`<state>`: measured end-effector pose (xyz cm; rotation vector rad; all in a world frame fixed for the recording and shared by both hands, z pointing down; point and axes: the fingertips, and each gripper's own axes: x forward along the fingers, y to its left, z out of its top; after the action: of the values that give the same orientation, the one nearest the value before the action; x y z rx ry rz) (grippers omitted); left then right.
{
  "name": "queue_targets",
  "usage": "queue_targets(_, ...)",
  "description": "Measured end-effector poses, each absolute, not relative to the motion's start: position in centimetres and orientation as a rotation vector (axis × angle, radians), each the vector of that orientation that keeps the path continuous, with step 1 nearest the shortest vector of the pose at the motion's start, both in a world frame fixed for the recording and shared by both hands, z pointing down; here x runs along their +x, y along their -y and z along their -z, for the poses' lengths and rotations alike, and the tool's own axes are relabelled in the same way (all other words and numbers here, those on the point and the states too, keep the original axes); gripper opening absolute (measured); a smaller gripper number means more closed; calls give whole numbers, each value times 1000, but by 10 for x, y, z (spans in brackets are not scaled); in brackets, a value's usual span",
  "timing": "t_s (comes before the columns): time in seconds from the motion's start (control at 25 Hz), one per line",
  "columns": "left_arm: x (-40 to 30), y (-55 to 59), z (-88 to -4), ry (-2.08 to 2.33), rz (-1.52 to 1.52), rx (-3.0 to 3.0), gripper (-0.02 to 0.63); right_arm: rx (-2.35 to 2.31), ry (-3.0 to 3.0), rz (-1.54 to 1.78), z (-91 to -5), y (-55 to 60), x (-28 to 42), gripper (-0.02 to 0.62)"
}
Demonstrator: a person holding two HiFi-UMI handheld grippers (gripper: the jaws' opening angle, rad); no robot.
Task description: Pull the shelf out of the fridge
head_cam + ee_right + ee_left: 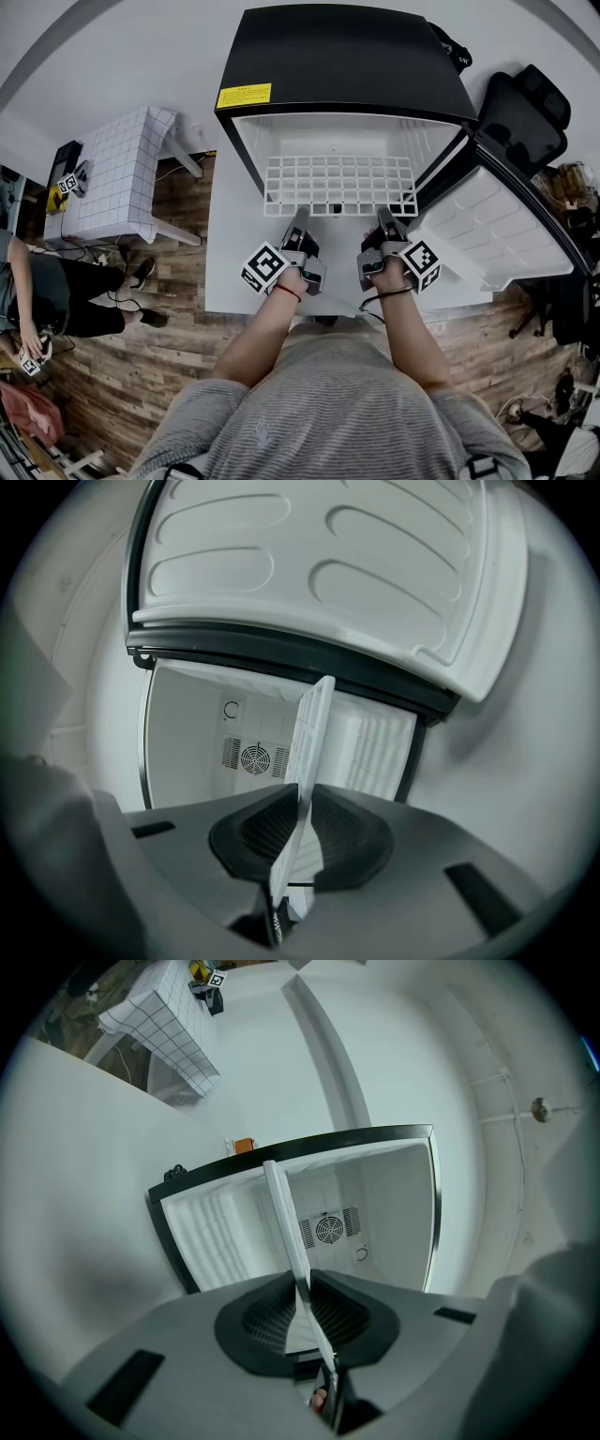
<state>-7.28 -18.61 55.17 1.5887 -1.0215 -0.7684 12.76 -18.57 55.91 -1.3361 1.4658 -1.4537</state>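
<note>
Holding one tool in each hand, you have your bare forearms stretched forward over your grey striped shirt. Your left gripper (301,217) and your right gripper (385,215) are side by side, a little apart, both reaching to the front edge of the white plastic grid shelf (339,182).

In the left gripper view, the left gripper (302,1290) has its dark ribbed pads pressed on the thin shelf (284,1227) from both sides, so it is clamped on it. The right gripper view shows the same: the right gripper (296,829) is closed tight on the edge of the shelf (310,742).

The shelf lies about level. Its front edge is toward you at the mouth of the small black fridge (347,56), and the rest reaches back into the white inside. On the back wall there is a round fan grille (328,1230). The white-lined fridge door (497,234) stands wide open on your right.

Farther left, a table with a white squared cloth (117,173) stands on the wooden plank floor (178,272), and a seated person (37,291) is at the left edge.
</note>
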Motion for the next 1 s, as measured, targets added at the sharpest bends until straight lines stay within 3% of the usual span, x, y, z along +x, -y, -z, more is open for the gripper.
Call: queue_targets(1.0,-73,183,-548,996,765,1586,55,-1334,-1466,1452,-556,182,126,52)
